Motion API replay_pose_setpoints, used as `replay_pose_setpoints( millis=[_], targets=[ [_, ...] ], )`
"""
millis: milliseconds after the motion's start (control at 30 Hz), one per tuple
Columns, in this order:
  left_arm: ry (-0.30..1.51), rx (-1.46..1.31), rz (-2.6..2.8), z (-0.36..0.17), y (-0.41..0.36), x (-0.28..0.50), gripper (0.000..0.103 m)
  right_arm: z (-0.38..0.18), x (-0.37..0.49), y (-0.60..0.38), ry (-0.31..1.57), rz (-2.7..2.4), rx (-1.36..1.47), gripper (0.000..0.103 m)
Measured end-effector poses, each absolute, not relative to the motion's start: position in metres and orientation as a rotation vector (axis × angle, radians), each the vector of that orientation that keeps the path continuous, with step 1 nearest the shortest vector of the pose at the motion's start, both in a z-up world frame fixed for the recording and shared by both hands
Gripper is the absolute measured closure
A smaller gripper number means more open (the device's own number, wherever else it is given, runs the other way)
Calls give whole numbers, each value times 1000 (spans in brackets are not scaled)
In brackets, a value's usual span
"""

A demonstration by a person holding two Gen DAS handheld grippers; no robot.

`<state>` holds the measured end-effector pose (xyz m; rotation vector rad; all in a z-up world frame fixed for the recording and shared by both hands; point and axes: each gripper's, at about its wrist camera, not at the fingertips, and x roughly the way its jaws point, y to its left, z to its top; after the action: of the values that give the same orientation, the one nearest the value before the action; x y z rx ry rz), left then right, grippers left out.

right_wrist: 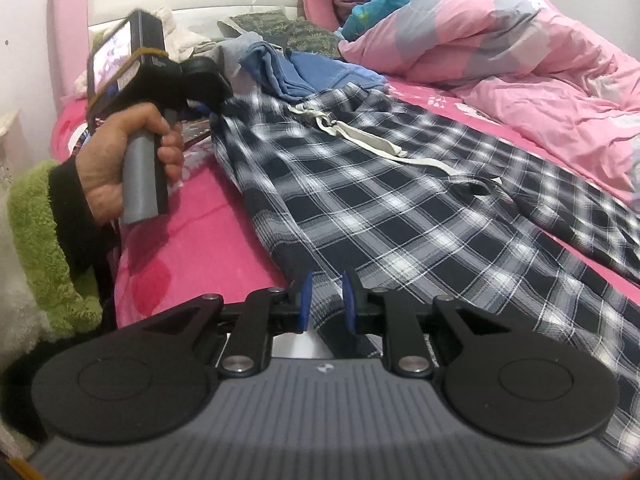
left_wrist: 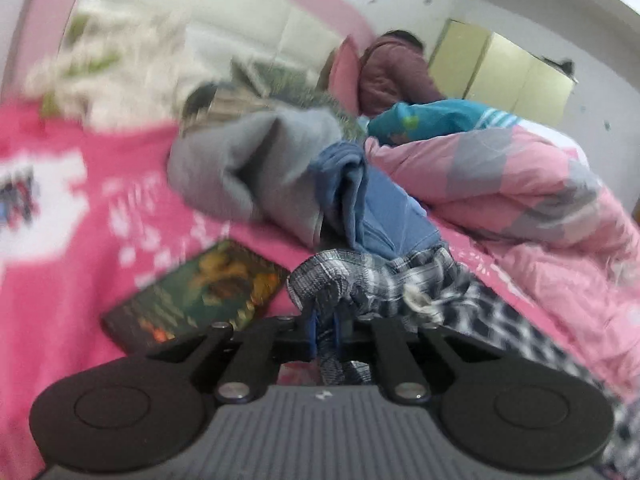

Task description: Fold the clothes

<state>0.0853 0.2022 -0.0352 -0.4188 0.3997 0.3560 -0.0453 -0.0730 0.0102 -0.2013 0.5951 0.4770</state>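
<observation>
Book only in left view; hand only in right.

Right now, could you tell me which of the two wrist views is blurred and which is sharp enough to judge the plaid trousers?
Left wrist view: motion blur smears the book and the pink sheet; only the left claw, shut on the plaid trousers, reads fairly sharp. Right wrist view: much sharper, the plaid trousers and their drawstring clear; fisheye bends the edges.
</observation>
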Motion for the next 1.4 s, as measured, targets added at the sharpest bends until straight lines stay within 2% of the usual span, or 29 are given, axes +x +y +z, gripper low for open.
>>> replay_pose_setpoints(
  millis=[67,133,200,233,267,300,533,633,800,933,1067,1167,1400],
  targets=[
    [469,-345,384,-43,197,95,93,9,-45,-74,595,471,-212,87],
    [473,-331,406,-44,197,93,87,7,-45,-75,600,465,-214,87],
    [477,-316,428,-45,198,91,73,6,-43,-76,609,461,-209,87],
    [480,-309,438,-46,198,90,61,5,-42,-77,613,459,-207,87],
    [481,-302,448,-46,198,89,52,5,-42,-78,610,458,-206,87],
    [468,-291,447,-43,197,85,51,6,-42,-79,608,457,-205,86],
    [376,-269,350,-26,193,49,53,17,-33,-88,577,453,-152,86],
    [397,-270,258,-31,186,42,63,20,-18,-88,579,468,-97,86],
    [433,-277,188,-47,181,31,69,16,10,-76,608,511,-45,86],
    [453,-284,196,-56,185,23,70,0,18,-68,674,536,-22,86],
    [466,-296,222,-59,192,15,71,-20,-1,-70,712,482,-146,87],
    [459,-297,236,-58,196,10,71,-13,-18,-80,722,415,-214,87],
    [408,-249,187,-44,182,-1,71,11,-17,-88,690,381,-146,87]
  ],
)
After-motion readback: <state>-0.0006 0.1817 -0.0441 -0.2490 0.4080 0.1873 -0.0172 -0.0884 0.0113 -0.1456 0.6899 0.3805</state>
